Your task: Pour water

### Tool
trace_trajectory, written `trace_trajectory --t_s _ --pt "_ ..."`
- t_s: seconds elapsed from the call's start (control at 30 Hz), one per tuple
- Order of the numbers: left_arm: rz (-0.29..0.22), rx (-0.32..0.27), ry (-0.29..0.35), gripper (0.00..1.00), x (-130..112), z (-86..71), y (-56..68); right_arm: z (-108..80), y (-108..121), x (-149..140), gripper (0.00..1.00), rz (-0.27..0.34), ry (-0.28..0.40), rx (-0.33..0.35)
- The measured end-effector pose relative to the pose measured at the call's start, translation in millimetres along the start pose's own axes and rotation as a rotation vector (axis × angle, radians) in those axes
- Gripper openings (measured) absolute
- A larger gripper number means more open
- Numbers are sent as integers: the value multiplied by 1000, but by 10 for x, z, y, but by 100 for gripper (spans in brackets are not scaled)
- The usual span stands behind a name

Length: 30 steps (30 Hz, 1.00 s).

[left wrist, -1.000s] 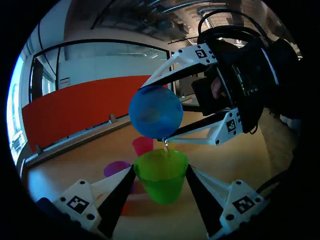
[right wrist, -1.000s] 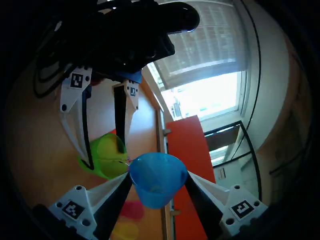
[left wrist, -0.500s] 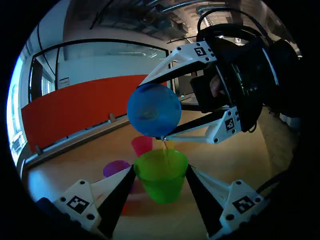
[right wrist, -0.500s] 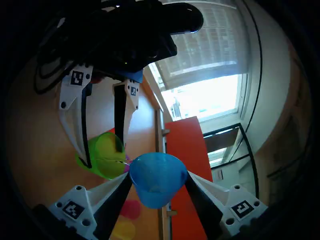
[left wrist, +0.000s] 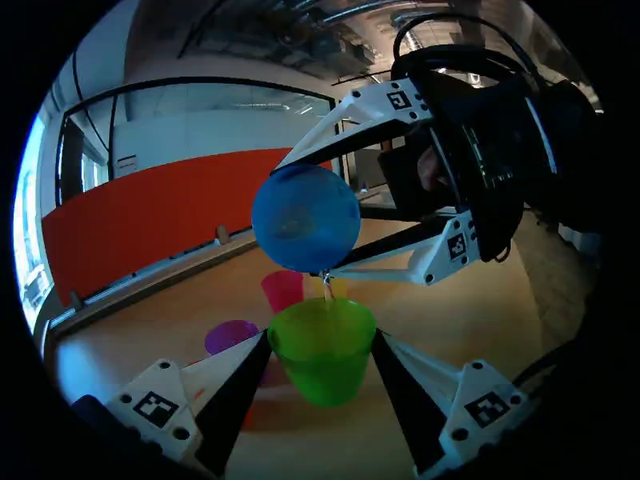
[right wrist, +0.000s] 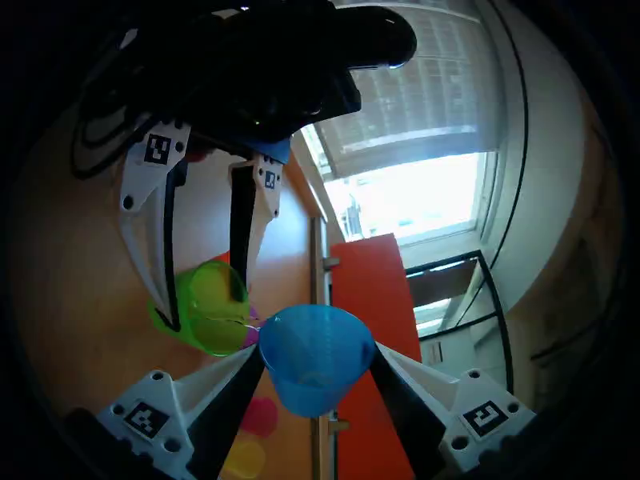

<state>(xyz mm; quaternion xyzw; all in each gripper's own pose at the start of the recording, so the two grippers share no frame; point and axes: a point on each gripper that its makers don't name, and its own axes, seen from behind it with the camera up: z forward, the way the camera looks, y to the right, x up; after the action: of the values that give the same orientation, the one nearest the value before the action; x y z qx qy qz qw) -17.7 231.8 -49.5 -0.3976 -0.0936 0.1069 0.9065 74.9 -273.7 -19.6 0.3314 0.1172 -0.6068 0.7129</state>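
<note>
My left gripper (left wrist: 320, 364) is shut on a green cup (left wrist: 322, 348) held upright. Above it, in the left gripper view, the right gripper (left wrist: 308, 220) holds a blue cup (left wrist: 304, 218) tipped on its side, bottom toward me. A thin stream of water (left wrist: 327, 286) runs from the blue cup's rim into the green cup. In the right gripper view my right gripper (right wrist: 318, 368) is shut on the blue cup (right wrist: 316, 368), and the left gripper (right wrist: 204, 300) grips the green cup (right wrist: 200, 308) just beside it.
A pink cup (left wrist: 283, 290), a purple cup (left wrist: 232, 338) and a yellow cup (left wrist: 340, 286) stand on the wooden table (left wrist: 480, 320) behind the green cup. An orange wall panel (left wrist: 152, 216) runs along the far side. A bright window (right wrist: 408, 192) lies beyond.
The blue cup has risen slightly and shifted a little left in the left gripper view, and water keeps running into the green cup. The green cup stays put.
</note>
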Motion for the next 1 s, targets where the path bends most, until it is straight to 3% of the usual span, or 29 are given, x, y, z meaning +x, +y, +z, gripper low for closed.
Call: trace_trajectory --t_s 1.0 --pt "4 -8 0 89 3 19 31 -43 21 24 93 -59 -1 -12"
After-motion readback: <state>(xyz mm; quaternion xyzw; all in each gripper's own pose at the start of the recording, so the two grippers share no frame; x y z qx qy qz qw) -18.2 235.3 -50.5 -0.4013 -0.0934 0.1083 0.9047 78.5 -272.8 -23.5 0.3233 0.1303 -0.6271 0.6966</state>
